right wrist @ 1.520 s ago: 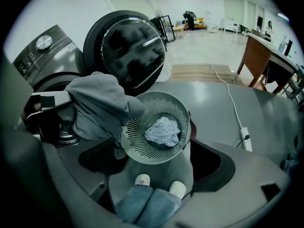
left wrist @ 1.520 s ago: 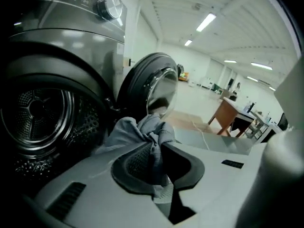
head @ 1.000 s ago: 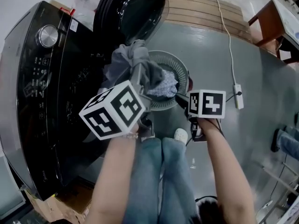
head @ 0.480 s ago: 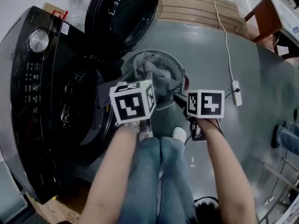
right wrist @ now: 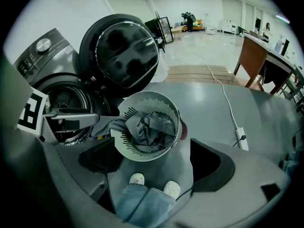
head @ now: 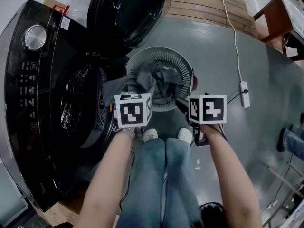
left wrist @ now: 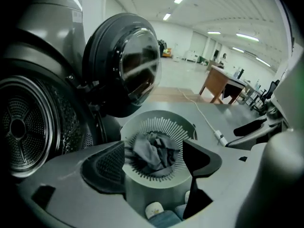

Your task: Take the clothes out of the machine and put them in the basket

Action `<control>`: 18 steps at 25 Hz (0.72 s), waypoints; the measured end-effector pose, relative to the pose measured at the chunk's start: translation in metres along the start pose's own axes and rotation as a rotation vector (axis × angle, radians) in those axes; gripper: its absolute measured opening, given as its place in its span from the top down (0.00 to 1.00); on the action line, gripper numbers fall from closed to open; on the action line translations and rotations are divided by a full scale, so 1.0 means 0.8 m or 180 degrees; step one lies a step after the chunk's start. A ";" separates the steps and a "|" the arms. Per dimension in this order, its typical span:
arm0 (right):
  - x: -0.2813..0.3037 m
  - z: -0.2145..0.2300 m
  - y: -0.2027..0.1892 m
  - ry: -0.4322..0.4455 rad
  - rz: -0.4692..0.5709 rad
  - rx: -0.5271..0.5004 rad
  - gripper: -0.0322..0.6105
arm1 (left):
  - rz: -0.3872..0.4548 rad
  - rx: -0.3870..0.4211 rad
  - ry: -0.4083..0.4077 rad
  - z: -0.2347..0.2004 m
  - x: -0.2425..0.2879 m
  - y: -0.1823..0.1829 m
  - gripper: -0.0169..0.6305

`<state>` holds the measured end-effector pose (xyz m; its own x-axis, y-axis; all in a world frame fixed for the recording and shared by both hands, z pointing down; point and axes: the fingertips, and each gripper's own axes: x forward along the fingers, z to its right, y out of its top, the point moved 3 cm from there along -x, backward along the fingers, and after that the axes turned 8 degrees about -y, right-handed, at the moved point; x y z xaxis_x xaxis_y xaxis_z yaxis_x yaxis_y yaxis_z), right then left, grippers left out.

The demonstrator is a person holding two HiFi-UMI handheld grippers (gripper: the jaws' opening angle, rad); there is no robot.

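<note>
Grey clothes (head: 159, 80) piled in white basket (head: 186, 66) at frame centre, machine door (head: 128, 13) swung open at upper left, left claw (left wrist: 154, 163) opening, nothing gripped, right claw (right wrist: 156, 163) held apart.

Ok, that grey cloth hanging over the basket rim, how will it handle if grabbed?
Probably floppy: the cloth lies crumpled and sags over the basket rim. Likely light, given its thin folds. It could snag on the slotted wall when pulled.
</note>
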<state>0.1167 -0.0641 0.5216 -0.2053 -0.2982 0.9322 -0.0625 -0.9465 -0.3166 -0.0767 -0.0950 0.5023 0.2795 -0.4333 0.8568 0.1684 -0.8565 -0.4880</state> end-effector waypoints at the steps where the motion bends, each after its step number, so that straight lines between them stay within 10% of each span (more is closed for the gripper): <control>1: 0.005 -0.005 -0.002 0.0016 -0.0004 -0.0022 0.18 | -0.0046 0.0045 0.0064 -0.011 0.003 -0.010 0.42; 18: 0.115 -0.089 -0.051 0.0159 -0.0291 -0.0198 0.18 | -0.0714 0.0710 0.1098 -0.207 0.066 -0.134 0.38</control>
<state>0.0305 -0.0440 0.6076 -0.2444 -0.2029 0.9482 -0.1433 -0.9596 -0.2422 -0.2368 -0.0729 0.6272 -0.1113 -0.3445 0.9322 0.3983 -0.8748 -0.2758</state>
